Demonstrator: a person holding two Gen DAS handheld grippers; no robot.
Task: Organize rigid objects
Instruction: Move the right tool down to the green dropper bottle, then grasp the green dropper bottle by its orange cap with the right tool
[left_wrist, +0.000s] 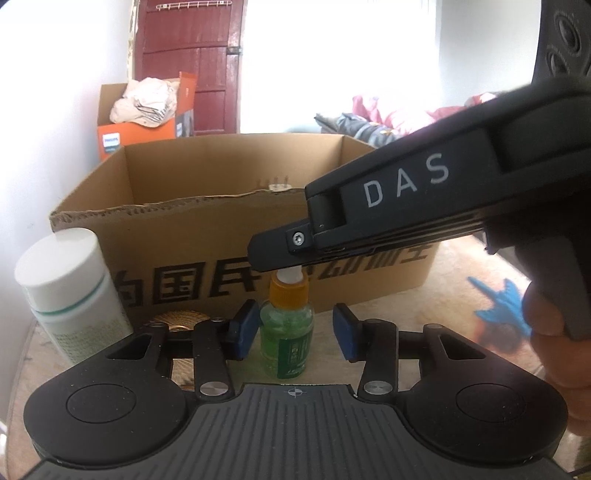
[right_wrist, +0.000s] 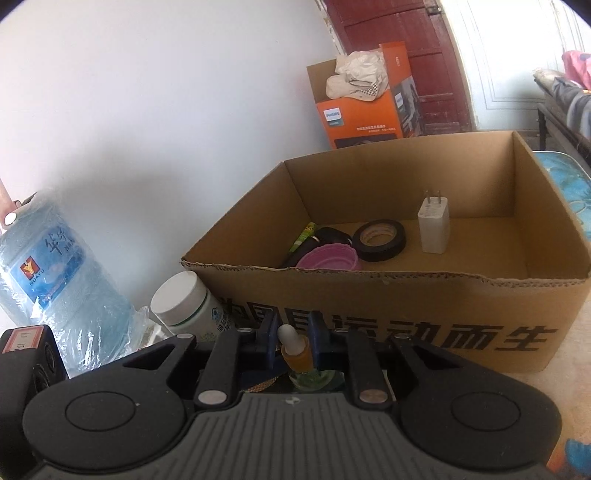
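While I look through the left wrist camera:
Left gripper (left_wrist: 293, 330): I see my blue pads part-way apart, either side of the small green bottle (left_wrist: 286, 334); the left pad looks at or against its shoulder, the right pad stands clear.
Bottle: upright on the table (left_wrist: 436, 295), long axis vertical, orange cap (left_wrist: 289, 293) and white tip pointing up, just in front of the cardboard box (left_wrist: 177, 236).
Right gripper (left_wrist: 275, 254): I see it reach in from the right, its tip over the bottle's top.
White jar (left_wrist: 70, 291): upright, to the left.

Right wrist camera:
Right gripper (right_wrist: 293, 341): my pads are narrow, closed on the bottle's neck (right_wrist: 297, 354); white tip (right_wrist: 286, 332) rises between them.
Box (right_wrist: 406, 291): open, holding a black tape roll (right_wrist: 378, 240), white charger (right_wrist: 434, 229), pink dish (right_wrist: 328, 258).
Water jug (right_wrist: 55, 280): left, by the wall.
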